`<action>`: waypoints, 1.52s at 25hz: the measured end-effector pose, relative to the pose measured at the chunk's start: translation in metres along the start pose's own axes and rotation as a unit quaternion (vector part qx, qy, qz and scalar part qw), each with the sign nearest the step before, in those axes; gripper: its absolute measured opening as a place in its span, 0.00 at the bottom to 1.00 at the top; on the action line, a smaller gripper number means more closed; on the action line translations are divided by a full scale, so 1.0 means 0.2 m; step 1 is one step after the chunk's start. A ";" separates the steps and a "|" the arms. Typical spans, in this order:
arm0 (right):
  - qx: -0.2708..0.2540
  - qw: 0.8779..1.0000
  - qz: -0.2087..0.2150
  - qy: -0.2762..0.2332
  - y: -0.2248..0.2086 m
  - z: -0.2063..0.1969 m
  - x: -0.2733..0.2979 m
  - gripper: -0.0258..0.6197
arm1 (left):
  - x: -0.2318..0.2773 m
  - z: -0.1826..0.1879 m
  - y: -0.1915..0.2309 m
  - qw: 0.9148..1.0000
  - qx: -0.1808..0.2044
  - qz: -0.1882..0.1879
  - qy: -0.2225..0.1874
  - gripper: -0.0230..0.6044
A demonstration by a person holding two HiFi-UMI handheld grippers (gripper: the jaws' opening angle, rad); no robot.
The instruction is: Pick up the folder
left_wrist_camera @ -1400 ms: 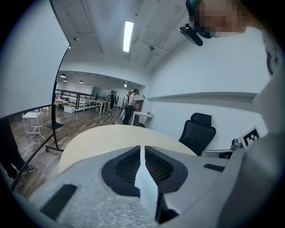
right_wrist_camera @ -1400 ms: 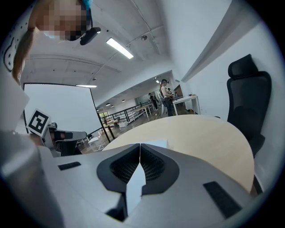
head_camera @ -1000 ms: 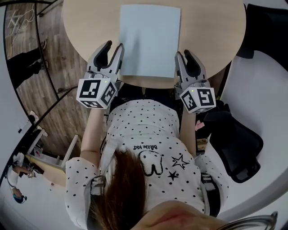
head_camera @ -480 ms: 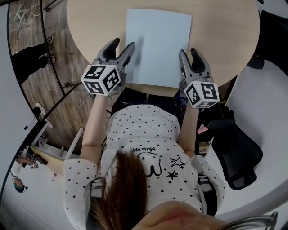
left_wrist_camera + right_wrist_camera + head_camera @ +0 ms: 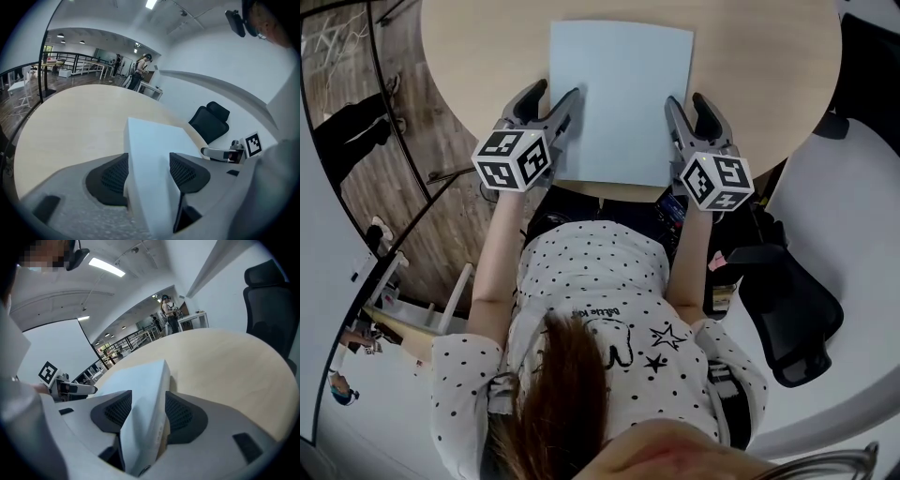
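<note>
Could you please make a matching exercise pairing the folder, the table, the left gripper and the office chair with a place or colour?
1 folder
2 table
3 left gripper
4 office chair

A black, beside the table
B pale blue, lying flat
C light wood
D at the folder's left edge, jaws apart

Pairs: 1-B, 2-C, 3-D, 4-A.
The left gripper's jaws have just been opening, the folder's edge between them.

left gripper (image 5: 555, 91), right gripper (image 5: 686, 99) opened wider, now straddling folder (image 5: 619, 94) edges
</note>
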State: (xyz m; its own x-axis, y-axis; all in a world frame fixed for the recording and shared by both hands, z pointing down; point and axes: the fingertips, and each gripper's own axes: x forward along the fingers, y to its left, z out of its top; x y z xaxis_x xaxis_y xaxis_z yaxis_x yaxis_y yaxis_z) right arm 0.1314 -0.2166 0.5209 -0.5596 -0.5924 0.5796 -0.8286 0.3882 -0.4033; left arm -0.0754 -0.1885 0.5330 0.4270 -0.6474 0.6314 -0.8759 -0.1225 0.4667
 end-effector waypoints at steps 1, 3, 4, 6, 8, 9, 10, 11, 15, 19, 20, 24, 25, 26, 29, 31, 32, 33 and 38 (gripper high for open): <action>0.012 1.000 0.005 0.009 0.00 -0.02 0.01 0.38 | 0.01 -0.01 0.01 1.000 -0.004 -0.001 0.001 0.46; 0.038 0.999 0.016 0.022 -0.01 -0.06 0.04 0.41 | 0.02 -0.02 0.02 1.000 -0.011 -0.003 0.005 0.47; 0.046 0.998 0.019 0.027 -0.01 -0.08 0.05 0.42 | 0.02 -0.03 0.03 1.000 -0.013 -0.004 0.008 0.47; 0.056 0.998 0.024 0.032 0.00 -0.09 0.06 0.43 | 0.03 -0.05 0.04 1.000 -0.017 -0.006 0.014 0.48; 0.069 0.996 0.031 0.035 0.00 -0.09 0.07 0.43 | 0.03 -0.07 0.05 1.000 -0.020 -0.008 0.020 0.48; 0.078 0.996 0.035 0.037 0.01 -0.10 0.07 0.43 | 0.03 -0.09 0.05 0.999 -0.022 -0.008 0.022 0.48; 0.088 0.995 0.038 0.038 0.01 -0.11 0.08 0.43 | 0.04 -0.10 0.05 0.999 -0.027 -0.009 0.022 0.48; 0.098 0.994 0.041 0.039 0.01 -0.11 0.08 0.43 | 0.04 -0.10 0.05 0.999 -0.033 -0.012 0.022 0.48; 0.122 0.990 0.055 0.040 0.00 -0.14 0.09 0.43 | 0.05 -0.12 0.05 0.998 -0.046 -0.024 0.028 0.48; 0.130 0.989 0.072 0.026 -0.01 -0.14 0.10 0.43 | 0.06 -0.11 0.05 0.998 -0.041 -0.023 0.030 0.48; 0.136 0.988 0.074 0.021 -0.01 -0.14 0.10 0.44 | 0.06 -0.11 0.05 0.999 -0.039 -0.020 0.029 0.48; 0.139 0.987 0.074 0.018 -0.02 -0.14 0.10 0.44 | 0.07 -0.11 0.05 0.999 -0.039 -0.012 0.019 0.48; 0.137 0.988 0.074 0.018 -0.01 -0.14 0.10 0.44 | 0.07 -0.11 0.05 0.999 -0.038 -0.011 0.018 0.48; 0.136 0.988 0.073 0.016 -0.01 -0.14 0.10 0.44 | 0.07 -0.12 0.05 0.999 -0.037 -0.010 0.018 0.48; 0.133 0.989 0.063 0.018 -0.01 -0.15 0.10 0.44 | 0.06 -0.12 0.05 0.999 -0.036 -0.006 0.018 0.48; 0.130 0.990 0.057 0.022 -0.01 -0.15 0.10 0.44 | 0.06 -0.12 0.05 0.999 -0.036 -0.004 0.017 0.48; 0.132 0.989 0.056 0.022 -0.01 -0.15 0.11 0.44 | 0.06 -0.12 0.05 0.999 -0.035 -0.004 0.016 0.48; 0.138 0.988 0.058 0.022 -0.01 -0.15 0.11 0.44 | 0.06 -0.12 0.05 0.999 -0.036 -0.004 0.016 0.48; 0.151 0.987 0.058 0.022 -0.02 -0.15 0.10 0.45 | 0.06 -0.12 0.04 0.999 -0.037 -0.003 0.016 0.48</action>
State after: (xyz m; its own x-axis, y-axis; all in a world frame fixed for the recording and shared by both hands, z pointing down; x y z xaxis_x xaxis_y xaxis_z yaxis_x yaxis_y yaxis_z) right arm 0.1225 -0.2089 0.5560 -0.6558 -0.5222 0.5452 -0.7210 0.2192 -0.6574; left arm -0.0712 -0.1797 0.5597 0.4407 -0.6218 0.6474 -0.8548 -0.0704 0.5142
